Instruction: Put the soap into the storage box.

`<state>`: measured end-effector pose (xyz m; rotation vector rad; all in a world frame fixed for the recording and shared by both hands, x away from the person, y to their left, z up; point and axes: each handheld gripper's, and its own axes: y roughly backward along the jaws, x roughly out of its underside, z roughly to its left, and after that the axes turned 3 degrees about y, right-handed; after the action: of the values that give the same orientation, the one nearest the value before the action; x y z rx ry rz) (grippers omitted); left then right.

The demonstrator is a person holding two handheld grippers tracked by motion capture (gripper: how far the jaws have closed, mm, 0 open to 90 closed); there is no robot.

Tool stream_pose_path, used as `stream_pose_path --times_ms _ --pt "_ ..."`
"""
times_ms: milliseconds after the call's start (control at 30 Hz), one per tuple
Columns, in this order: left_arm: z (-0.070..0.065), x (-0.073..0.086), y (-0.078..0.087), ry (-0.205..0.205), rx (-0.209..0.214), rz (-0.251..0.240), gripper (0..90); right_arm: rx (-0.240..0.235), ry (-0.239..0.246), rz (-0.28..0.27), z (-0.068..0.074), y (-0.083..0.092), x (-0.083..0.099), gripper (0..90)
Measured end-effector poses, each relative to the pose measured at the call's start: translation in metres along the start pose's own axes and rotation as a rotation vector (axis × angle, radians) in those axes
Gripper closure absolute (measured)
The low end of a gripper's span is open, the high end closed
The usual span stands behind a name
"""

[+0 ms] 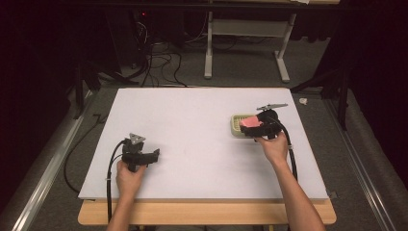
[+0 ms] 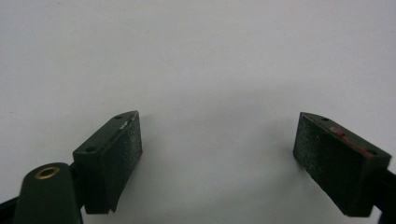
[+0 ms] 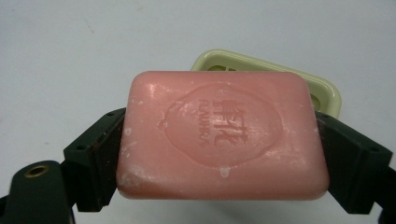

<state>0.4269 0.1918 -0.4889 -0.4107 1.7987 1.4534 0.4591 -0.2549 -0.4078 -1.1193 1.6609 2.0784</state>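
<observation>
Overhead, right hand-held gripper (image 3: 219,154) clamping pink soap (image 3: 219,135), above cream soap dish (image 3: 322,91)

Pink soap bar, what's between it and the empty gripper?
Nothing: the high view shows bare white table between the left gripper and the pink soap bar.

So there's a big white rectangular board (image 1: 192,139) sitting on a light wooden table (image 1: 207,212). At about 8 o'clock on the board, the person's left hand (image 1: 129,177) holds the black left gripper (image 1: 153,156), resting low on the surface with its grey three-cornered plate on top. Over at 2 o'clock, the right hand (image 1: 275,147) holds the black right gripper (image 1: 246,126) with a pink rectangular soap bar (image 1: 251,122) at its front, right over a pale green slotted plastic soap dish (image 1: 236,126). Cables (image 1: 159,60) snake across the grey floor behind.
</observation>
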Motion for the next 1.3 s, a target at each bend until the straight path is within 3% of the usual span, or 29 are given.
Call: stream_pose_path --times_ms 367,633,933,1300 --pt "0.0 0.0 0.0 0.0 0.0 0.0 15.8 0.015 -0.056 0.028 -0.006 -0.013 -0.012 13.7" --pt "0.0 0.0 0.0 -0.001 -0.001 0.0 15.8 0.043 -0.059 0.07 -0.006 -0.027 -0.02 13.7" --pt "0.0 0.0 0.0 -0.001 0.0 0.0 15.8 0.079 -0.09 0.128 -0.013 -0.042 -0.017 13.7" --pt "0.0 0.0 0.0 -0.001 0.0 -0.001 15.8 0.094 -0.092 0.16 -0.012 -0.052 -0.016 13.6"
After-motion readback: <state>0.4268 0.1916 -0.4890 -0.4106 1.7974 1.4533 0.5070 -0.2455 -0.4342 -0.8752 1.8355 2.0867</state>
